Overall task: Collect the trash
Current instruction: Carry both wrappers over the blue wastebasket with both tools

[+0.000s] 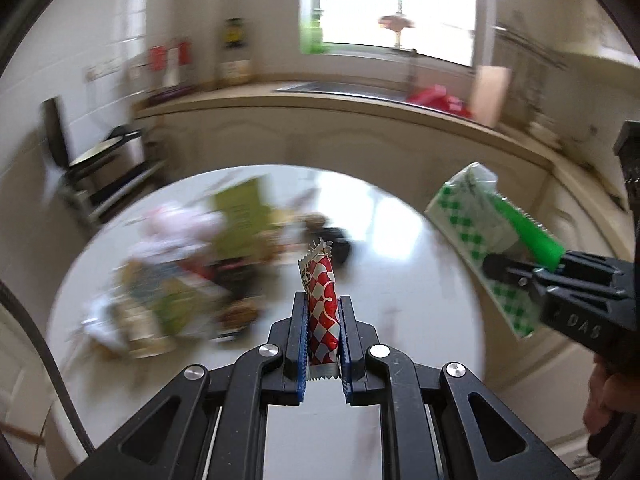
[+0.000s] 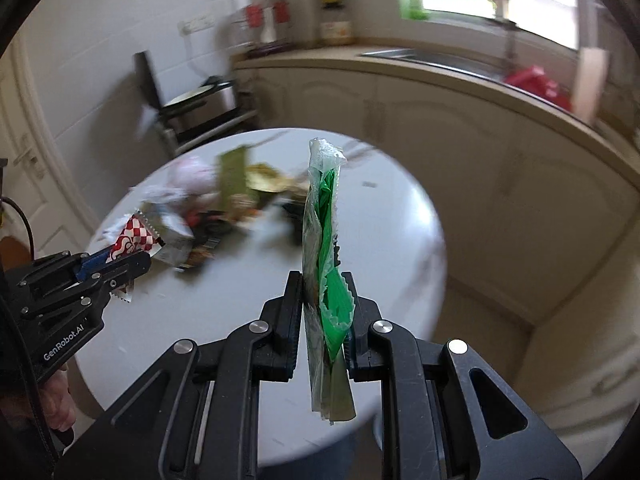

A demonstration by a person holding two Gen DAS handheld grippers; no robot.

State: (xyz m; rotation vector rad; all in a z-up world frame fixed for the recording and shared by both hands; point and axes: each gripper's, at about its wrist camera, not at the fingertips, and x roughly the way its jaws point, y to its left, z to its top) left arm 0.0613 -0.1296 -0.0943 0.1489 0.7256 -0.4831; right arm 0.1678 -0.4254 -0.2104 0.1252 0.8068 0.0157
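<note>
Both tongs loaded, nothing binned yet as far as I can see; no bin in either view.

Left gripper (image 1: 323, 334) clenched on the red wrapper (image 1: 320, 312), wrapper upright between the pads, top sticking out past the tips. Right gripper (image 2: 322, 312) clenched on the green bag (image 2: 326, 264), bag edge-on and standing tall between the pads, tail hanging below.

Left to do: pile (image 1: 188, 272) on the table (image 1: 400, 240), ahead and below the left tips, ahead-left of the right ones. Blurred, can't count items.

Pose: both tongs angled down over the table, side by side, clear of the surface. A hand (image 2: 60, 400) shows under the left gripper's handle. Likely next: carry both pieces to a bin, then return for the pile.
</note>
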